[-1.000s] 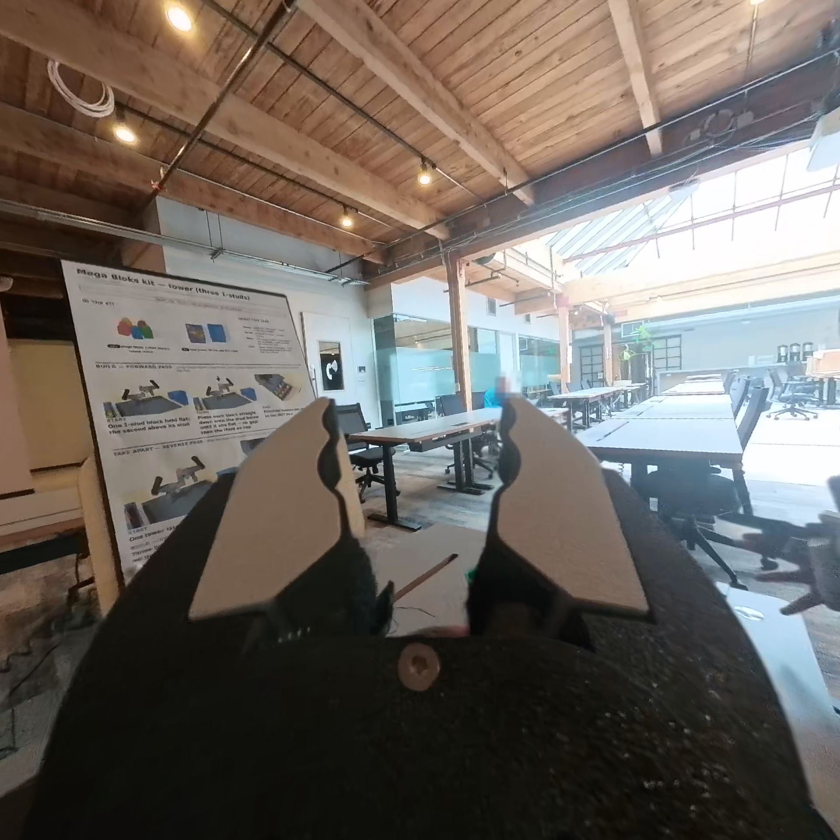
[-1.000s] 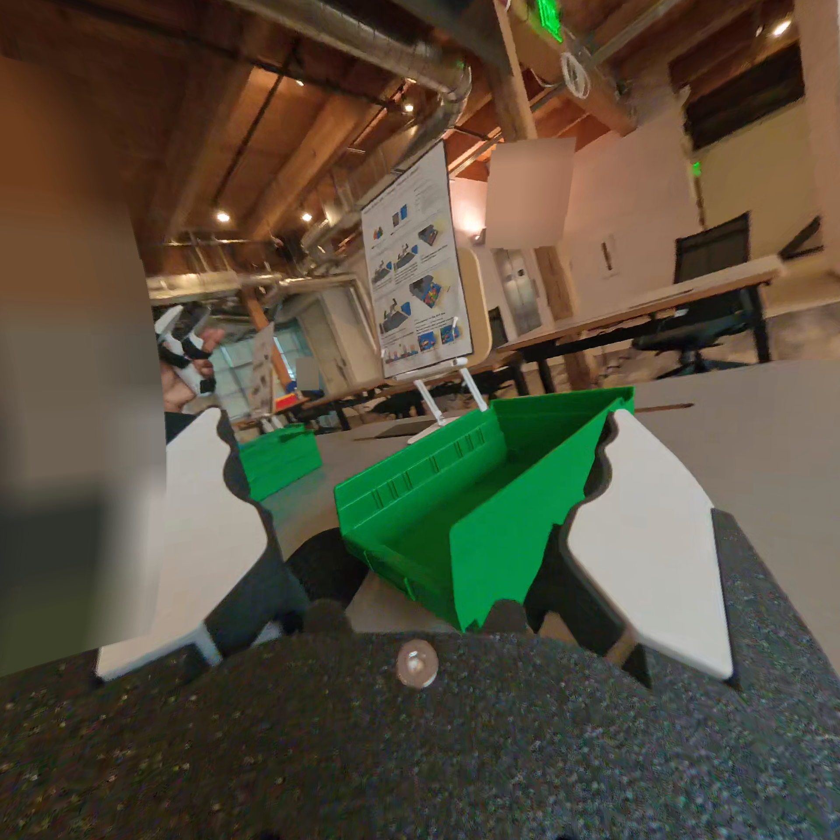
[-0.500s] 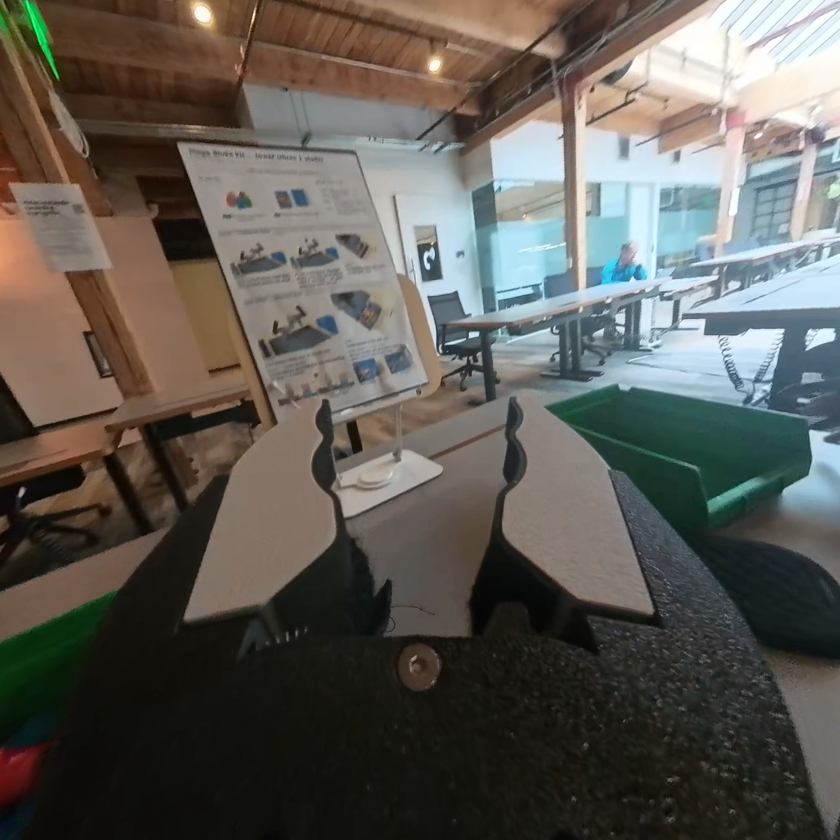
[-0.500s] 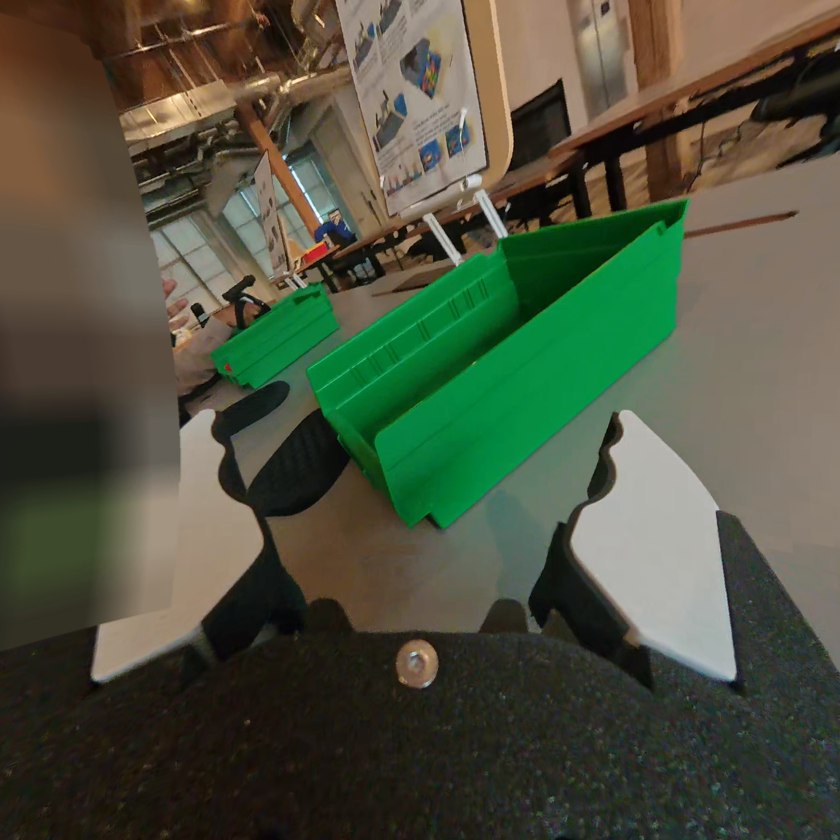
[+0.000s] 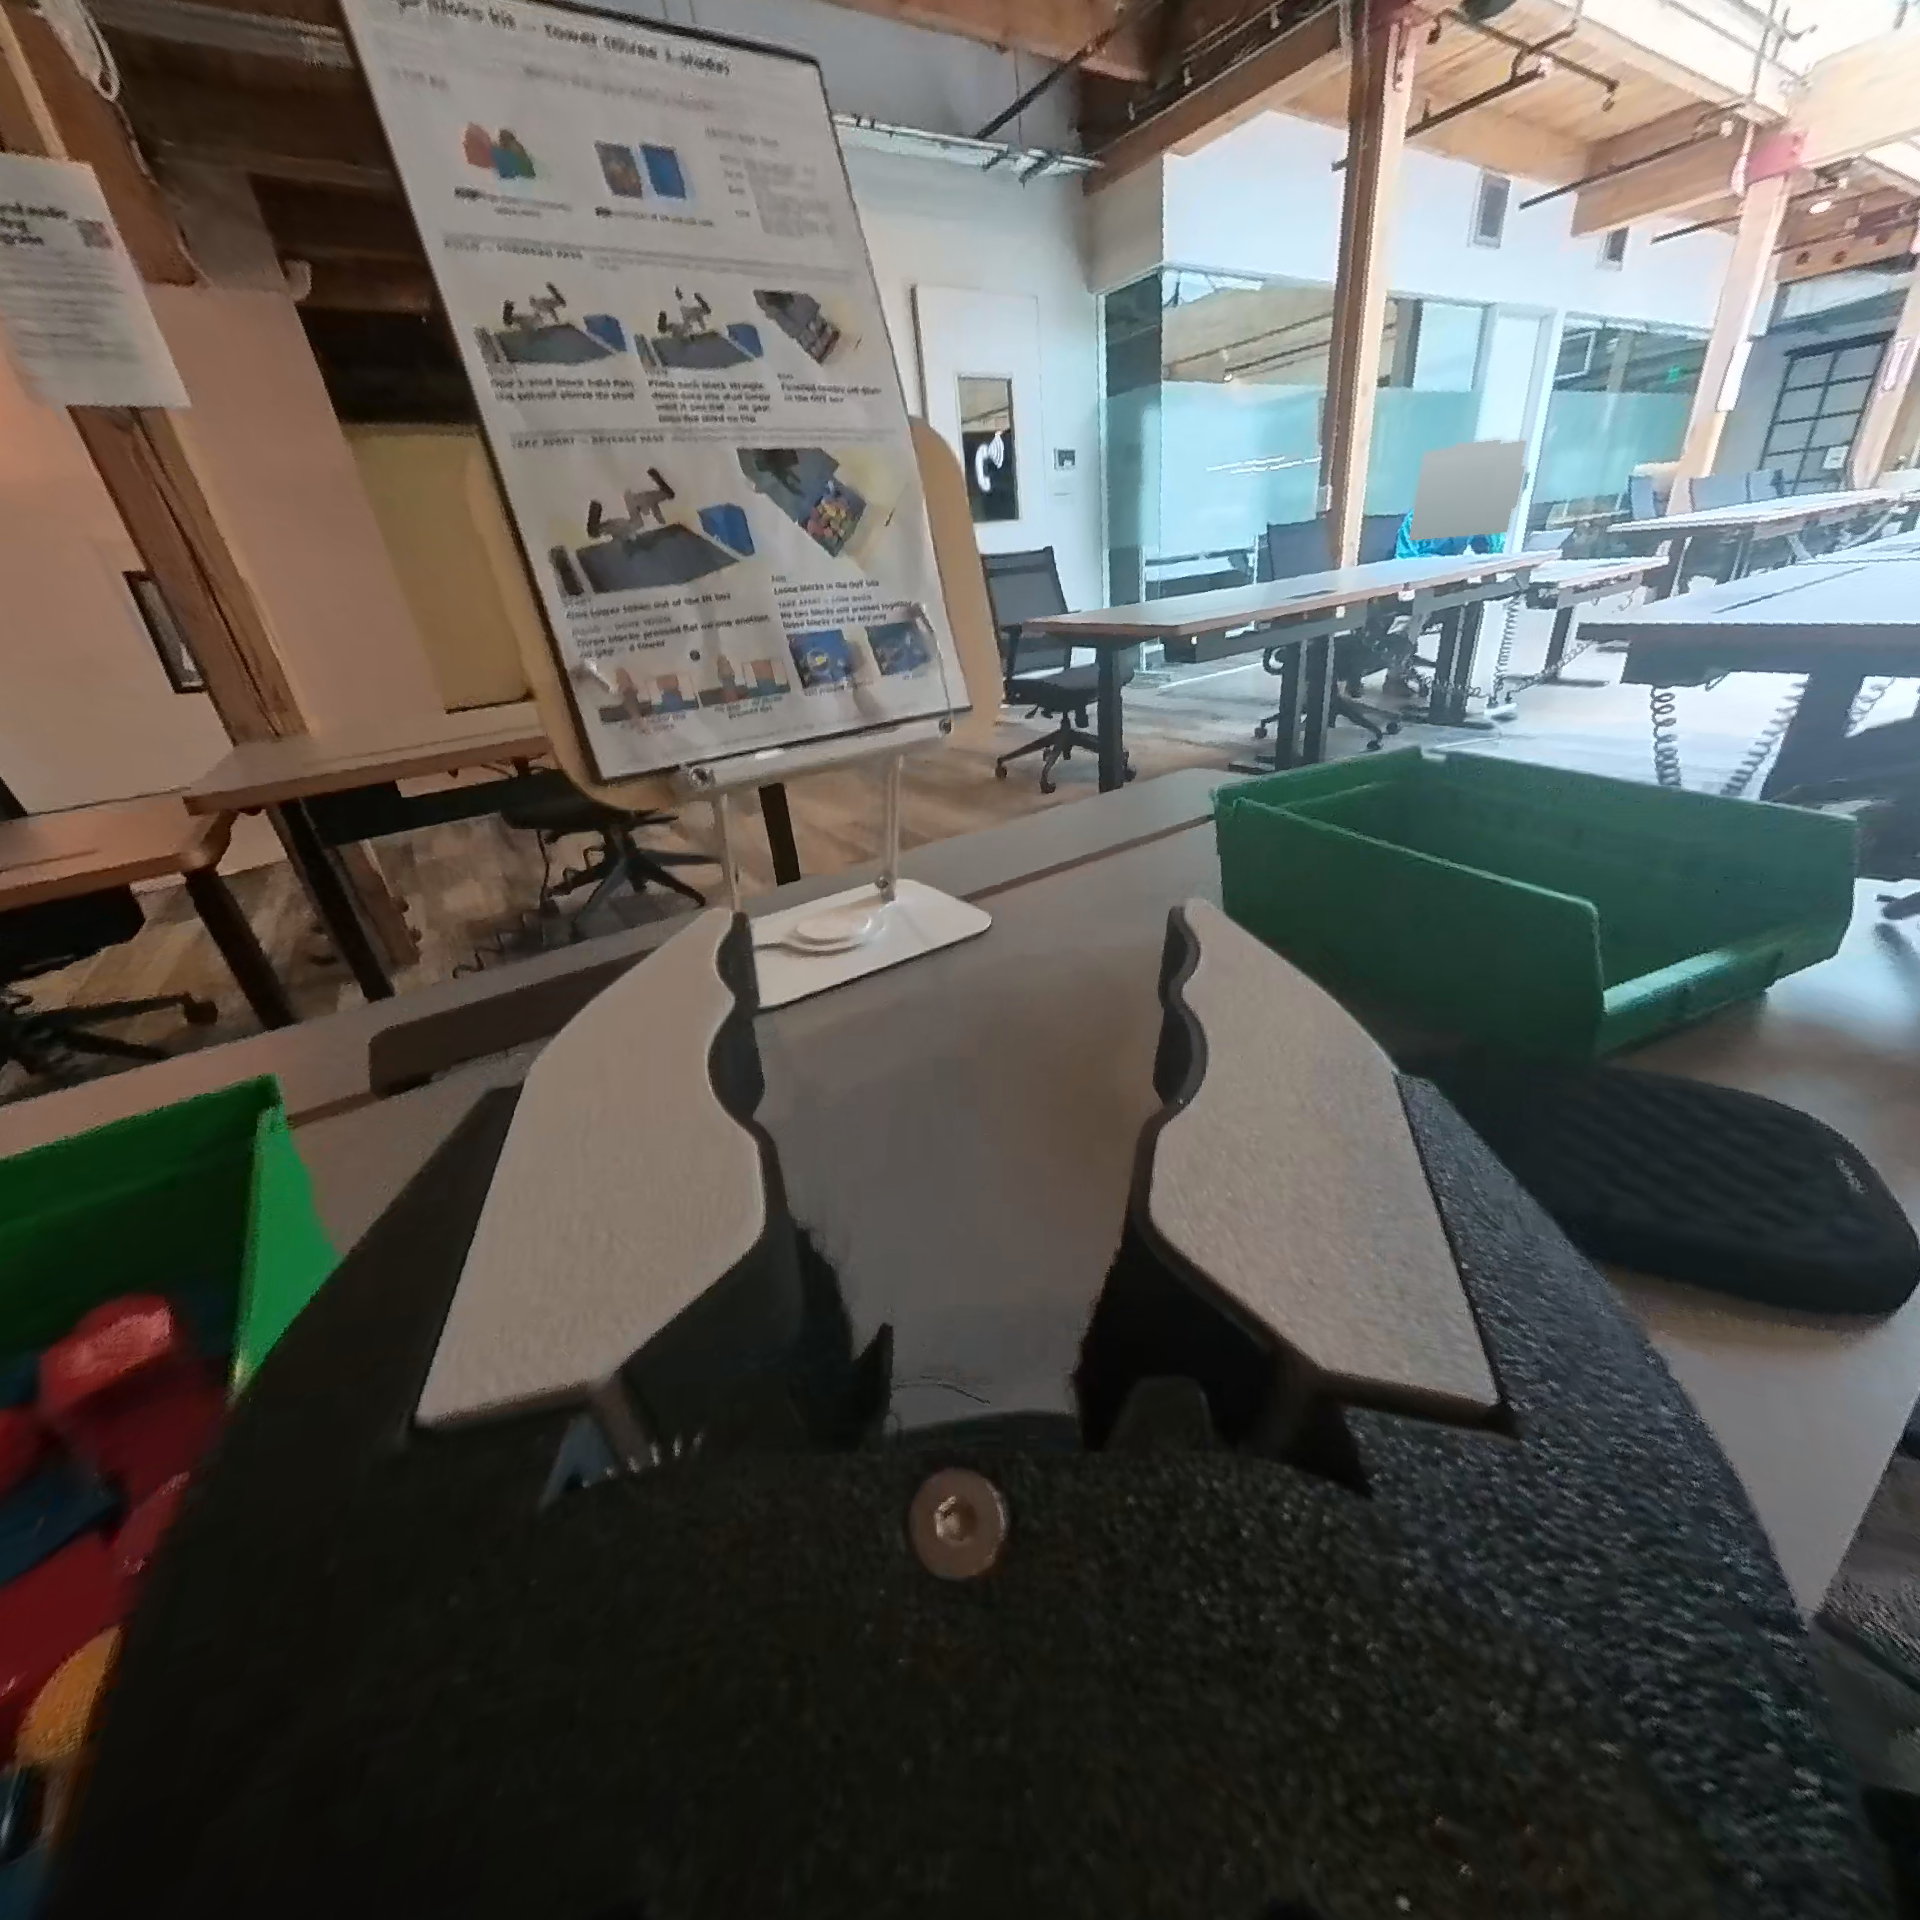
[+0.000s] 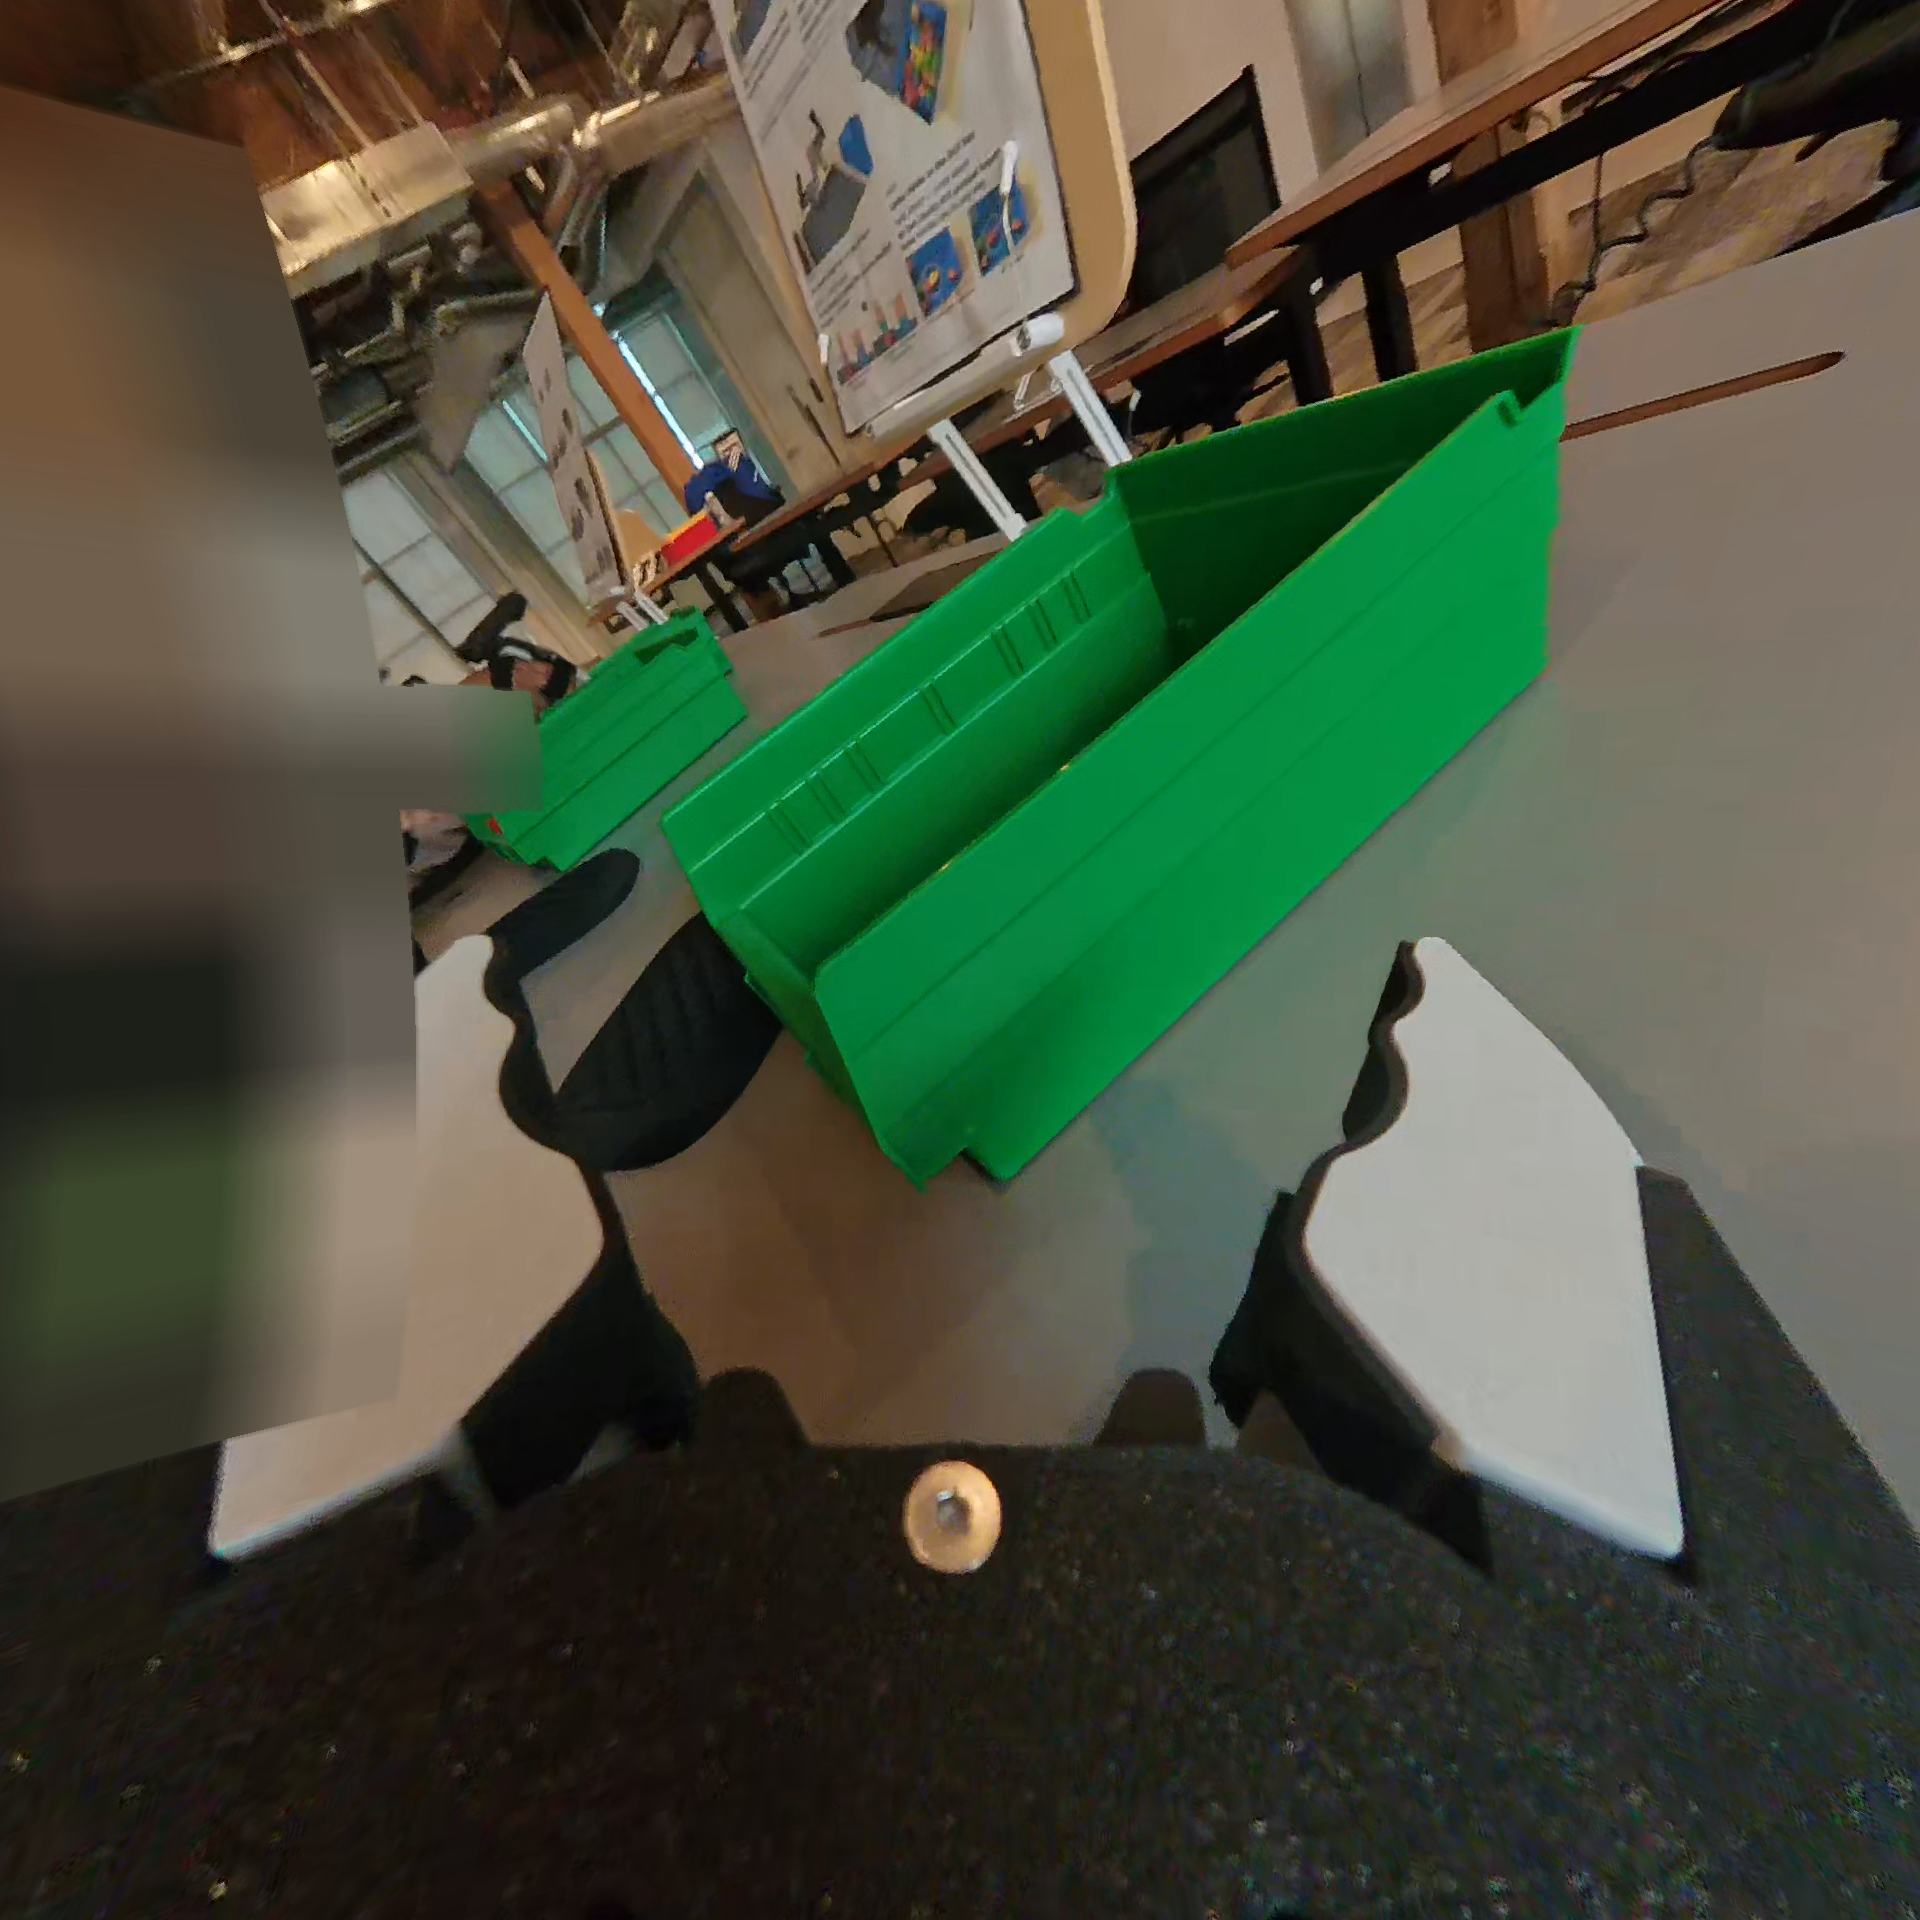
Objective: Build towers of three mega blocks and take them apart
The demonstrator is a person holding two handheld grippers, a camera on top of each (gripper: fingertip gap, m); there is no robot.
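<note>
I am holding my left hand-held gripper (image 5: 956, 987) over the grey desk (image 5: 966, 1143), its two white fingers parted and gripping nothing. My right hand-held gripper (image 6: 945, 997) is spread wider and is likewise empty, with a long, empty-looking green plastic bin (image 6: 1195, 831) lying just ahead of it and a black ribbed oval pad (image 6: 644, 1081) ahead on its left. The chunky red and blue mega blocks (image 5: 94, 1382) are sitting low on the left of my left hand-held gripper, inside a second green plastic bin (image 5: 260, 1226), blurred at the picture's edge. I judge the tower not yet begun. To fetch the first block well, I should be swinging left and tipping down, centring one block between the fingers, closing on its flat sides, and lifting straight, clear of the bin's wall.
</note>
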